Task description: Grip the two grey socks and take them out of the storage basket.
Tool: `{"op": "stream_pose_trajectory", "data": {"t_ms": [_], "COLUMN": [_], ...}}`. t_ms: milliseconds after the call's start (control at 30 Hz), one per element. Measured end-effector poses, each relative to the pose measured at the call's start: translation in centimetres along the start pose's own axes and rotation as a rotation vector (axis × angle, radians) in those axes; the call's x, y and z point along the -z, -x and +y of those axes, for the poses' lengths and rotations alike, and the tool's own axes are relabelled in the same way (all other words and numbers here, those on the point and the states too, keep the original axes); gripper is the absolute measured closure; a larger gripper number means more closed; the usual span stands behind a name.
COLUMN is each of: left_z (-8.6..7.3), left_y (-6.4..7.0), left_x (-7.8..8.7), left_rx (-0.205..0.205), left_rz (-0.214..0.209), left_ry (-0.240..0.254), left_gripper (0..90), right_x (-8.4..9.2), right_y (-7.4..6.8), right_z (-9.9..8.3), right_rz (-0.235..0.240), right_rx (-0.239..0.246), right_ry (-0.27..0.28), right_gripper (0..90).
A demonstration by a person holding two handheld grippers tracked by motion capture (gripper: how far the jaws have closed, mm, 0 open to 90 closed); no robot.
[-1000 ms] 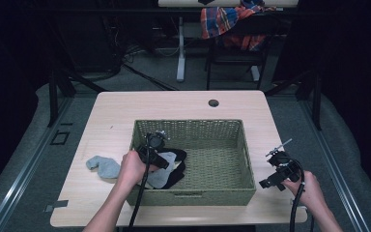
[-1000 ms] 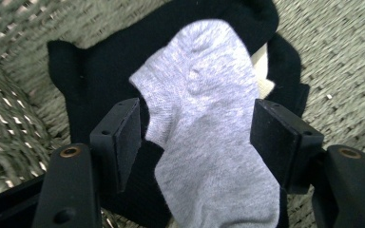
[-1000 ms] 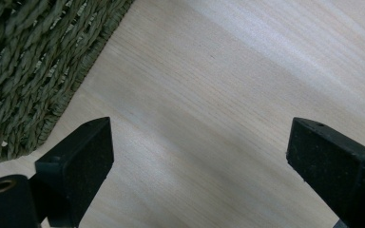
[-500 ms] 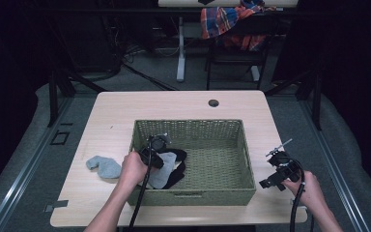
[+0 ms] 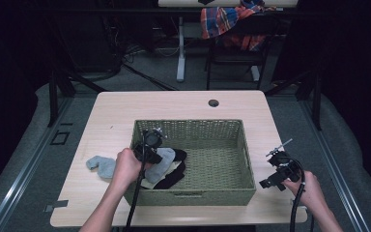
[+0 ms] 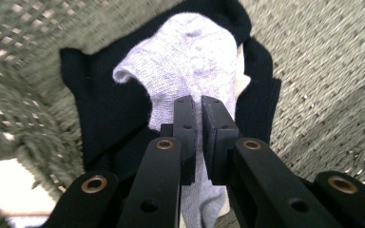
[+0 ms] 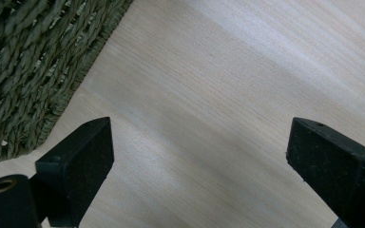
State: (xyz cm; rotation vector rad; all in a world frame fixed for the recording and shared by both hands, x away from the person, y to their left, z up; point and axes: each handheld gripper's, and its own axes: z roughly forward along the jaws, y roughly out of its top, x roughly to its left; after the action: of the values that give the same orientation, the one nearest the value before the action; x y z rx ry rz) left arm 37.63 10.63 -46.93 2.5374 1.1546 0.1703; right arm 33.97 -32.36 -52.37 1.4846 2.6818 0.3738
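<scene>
From the high view, I have the left claw (image 5: 150,145) over the left end of the basket (image 5: 244,145), low above a small heap of socks, with a grey sock (image 5: 160,162) on top of a black sock (image 5: 171,178). A second grey sock (image 5: 101,166) lies on the tabletop (image 5: 125,106) just left of the basket, near my left hand (image 5: 125,166). My guess is that socks are being sorted into the basket, so that one waits its turn. The right claw (image 5: 278,169) sits off to the right of the basket, above bare tabletop, parked out of the way while the left does the work.

In the left claw view, the jaws stand almost together with a thin gap, and grey sock (image 6: 197,76) fabric runs up between them. I judge they are pinched on the sock, holding it by a fold so it can be laid on the black sock (image 6: 100,109) beneath; the woven basket (image 6: 323,71) floor lies to the right.

In the right claw view, the jaws stand wide apart with nothing between them. They hang over pale tabletop (image 7: 228,95), the basket (image 7: 28,61) wall at the left, ready but idle.
</scene>
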Motion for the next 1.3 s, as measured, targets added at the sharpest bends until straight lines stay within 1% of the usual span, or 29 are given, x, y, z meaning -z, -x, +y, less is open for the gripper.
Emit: {"op": "stream_pose_trajectory", "data": {"t_ms": [100, 167, 200, 233, 267, 300, 367, 433, 533, 600, 633, 667, 733, 767, 800, 833, 900, 933, 1000, 1033, 1100, 1133, 1200, 1233, 1267, 1300], "left_z": [-0.1, -0.1, -0.1, -0.1, -0.1, -0.2, -0.2, -0.1, -0.1, -0.1, -0.2, -0.2, -0.3, -0.4, -0.4, -0.5, -0.6, -0.8, -1.0, -1.0, -1.2, -1.2, -1.5, -1.8, -1.8, -2.3], "left_y": [-0.2, -0.5, -0.5, -0.7, -0.7, -0.8, -0.8, -1.0, -1.1, -1.2, -1.2, -1.2, -1.3, -1.5, -1.5, -1.6, -1.7, -1.9, -2.1, -2.1, -2.5, -2.5, -2.8, -3.3, -3.3, -3.8], "left_x": [0.8, 1.7, 1.7, 2.2, 2.2, 2.6, 2.8, 3.3, 3.7, 4.2, 4.7, 4.7, 5.3, 5.9, 5.9, 6.3, 6.6, 7.1, 7.6, 7.6, 8.4, 8.4, 9.0, 9.6, 9.6, 10.2], "left_rx": [0.009, 0.015, 0.015, 0.015, 0.015, 0.019, 0.019, 0.024, 0.027, 0.027, 0.029, 0.029, 0.033, 0.032, 0.032, 0.040, 0.041, 0.046, 0.055, 0.055, 0.068, 0.068, 0.076, 0.089, 0.089, 0.105], "left_rz": [0.005, 0.010, 0.010, 0.008, 0.008, 0.013, 0.011, 0.008, 0.005, 0.009, 0.011, 0.011, 0.015, 0.013, 0.013, 0.019, 0.019, 0.025, 0.030, 0.030, 0.036, 0.036, 0.040, 0.048, 0.048, 0.055], "left_ry": [0.028, 0.059, 0.059, 0.069, 0.069, 0.085, 0.085, 0.107, 0.120, 0.133, 0.149, 0.149, 0.166, 0.177, 0.177, 0.196, 0.201, 0.217, 0.231, 0.231, 0.253, 0.253, 0.270, 0.280, 0.280, 0.294], "left_gripper": [85.3, 85.4, 85.4, 85.4, 85.4, 85.3, 85.3, 85.4, 85.4, 85.4, 85.4, 85.4, 85.4, 85.3, 85.4, 85.4, 85.3, 85.3, 85.3, 85.3, 85.2, 85.3, 85.3, 85.2, 85.2, 85.1], "right_x": [0.0, 0.0, 0.0, -0.1, -0.1, -0.1, -0.1, -0.1, -0.1, -0.1, -0.1, -0.1, -0.1, -0.1, -0.1, -0.1, -0.1, -0.1, -0.1, -0.1, -0.1, -0.1, -0.1, -0.1, -0.1, -0.1], "right_y": [0.0, 0.0, 0.0, 0.0, 0.0, 0.0, 0.0, 0.0, 0.0, 0.0, 0.0, 0.0, 0.1, 0.1, 0.1, 0.1, 0.0, 0.0, 0.1, 0.1, 0.0, 0.0, 0.0, 0.0, 0.0, 0.0], "right_z": [0.0, 0.0, 0.0, 0.0, 0.0, 0.0, 0.0, 0.0, 0.0, 0.0, 0.0, 0.0, 0.0, 0.0, 0.0, 0.0, 0.0, 0.0, 0.0, 0.0, 0.0, 0.0, 0.0, 0.0, 0.0, 0.0], "right_rz": [0.001, 0.004, 0.004, 0.005, 0.005, 0.003, 0.004, 0.003, 0.003, 0.004, 0.006, 0.006, 0.004, 0.004, 0.004, 0.005, 0.004, 0.005, 0.005, 0.005, 0.005, 0.006, 0.006, 0.005, 0.005, 0.005], "right_rx": [-0.001, -0.005, -0.005, -0.005, -0.005, -0.001, -0.002, -0.009, -0.010, -0.011, -0.007, -0.007, -0.005, -0.005, -0.005, -0.003, -0.003, -0.003, -0.004, -0.005, -0.006, -0.006, -0.006, -0.002, -0.002, -0.001], "right_ry": [-0.002, 0.002, 0.002, 0.002, 0.002, -0.005, -0.004, -0.005, -0.006, -0.006, -0.011, -0.011, -0.006, -0.006, -0.006, -0.005, -0.004, -0.005, -0.006, -0.006, -0.009, -0.011, -0.011, -0.005, -0.005, -0.005], "right_gripper": [8.1, 8.1, 8.1, 8.1, 8.1, 8.1, 8.1, 8.1, 8.1, 8.1, 8.1, 8.1, 8.1, 8.1, 8.1, 8.1, 8.1, 8.1, 8.1, 8.1, 8.1, 8.1, 8.1, 8.1, 8.1, 8.1]}}
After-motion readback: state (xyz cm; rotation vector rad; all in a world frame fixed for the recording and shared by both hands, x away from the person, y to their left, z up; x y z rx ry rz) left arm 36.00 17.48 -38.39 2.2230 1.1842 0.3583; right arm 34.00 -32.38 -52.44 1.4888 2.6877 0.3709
